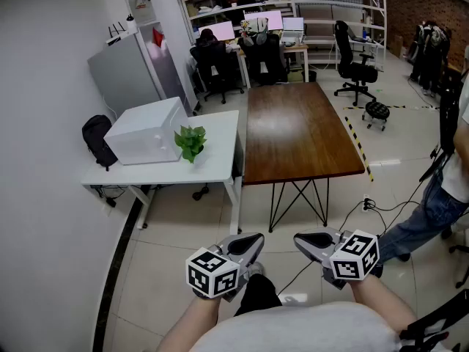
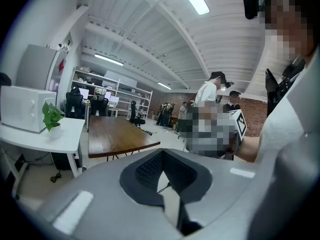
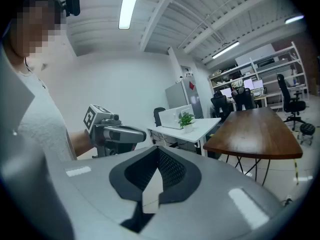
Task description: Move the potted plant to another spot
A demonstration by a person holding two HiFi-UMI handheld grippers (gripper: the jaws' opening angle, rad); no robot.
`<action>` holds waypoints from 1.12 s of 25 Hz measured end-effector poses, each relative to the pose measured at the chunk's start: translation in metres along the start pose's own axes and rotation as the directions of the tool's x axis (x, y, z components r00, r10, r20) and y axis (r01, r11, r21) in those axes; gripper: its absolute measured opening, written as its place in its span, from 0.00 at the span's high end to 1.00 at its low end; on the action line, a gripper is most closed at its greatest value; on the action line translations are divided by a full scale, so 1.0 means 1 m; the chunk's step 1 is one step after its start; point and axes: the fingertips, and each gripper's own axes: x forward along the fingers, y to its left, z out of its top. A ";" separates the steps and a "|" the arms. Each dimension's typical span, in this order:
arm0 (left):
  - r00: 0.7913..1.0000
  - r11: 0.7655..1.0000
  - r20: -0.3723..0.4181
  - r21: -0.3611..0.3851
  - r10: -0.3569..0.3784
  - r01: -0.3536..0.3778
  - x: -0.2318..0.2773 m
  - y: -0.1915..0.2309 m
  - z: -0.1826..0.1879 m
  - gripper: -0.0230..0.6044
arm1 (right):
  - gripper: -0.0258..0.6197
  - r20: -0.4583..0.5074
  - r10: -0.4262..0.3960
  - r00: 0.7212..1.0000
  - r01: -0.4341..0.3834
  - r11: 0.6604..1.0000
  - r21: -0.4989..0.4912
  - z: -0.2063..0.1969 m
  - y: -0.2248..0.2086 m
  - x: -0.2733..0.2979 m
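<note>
A small potted plant [image 1: 190,144] with green leaves stands on the white table [image 1: 220,169] far ahead, right of a white box-shaped appliance [image 1: 146,131]. The plant also shows in the left gripper view [image 2: 51,117] and the right gripper view [image 3: 186,119]. Both grippers are held low over the floor, well short of the table, tips turned toward each other. My left gripper [image 1: 251,243] [image 2: 164,170] is shut with nothing in it. My right gripper [image 1: 302,240] [image 3: 156,170] is shut and empty too. The right gripper view shows the left gripper [image 3: 117,133] from the side.
A long brown table [image 1: 297,134] abuts the white table on its right. A person in jeans [image 1: 440,196] stands at the right edge, with cables on the floor [image 1: 366,205] nearby. Office chairs [image 1: 355,68], desks and shelves fill the back. A black bag [image 1: 97,141] hangs left of the white table.
</note>
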 end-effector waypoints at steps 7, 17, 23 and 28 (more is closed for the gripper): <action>1.000 1.000 0.003 -0.006 0.003 -0.003 0.018 0.074 0.009 0.98 | 0.95 -0.030 0.011 0.999 -0.012 0.999 -0.036 0.012 -0.042 0.064; 0.998 0.998 -0.058 -0.060 0.002 -0.005 0.040 0.282 0.029 0.98 | 0.95 -0.079 0.049 0.996 -0.056 0.994 -0.094 0.060 -0.138 0.245; 0.995 0.998 -0.098 -0.070 -0.014 0.007 0.042 0.405 0.039 0.98 | 0.95 -0.095 0.051 0.994 -0.060 0.993 -0.100 0.092 -0.197 0.360; 0.995 0.996 -0.096 -0.087 -0.024 0.015 0.051 0.467 0.042 0.98 | 0.95 -0.129 0.040 0.991 -0.060 0.987 -0.151 0.098 -0.232 0.422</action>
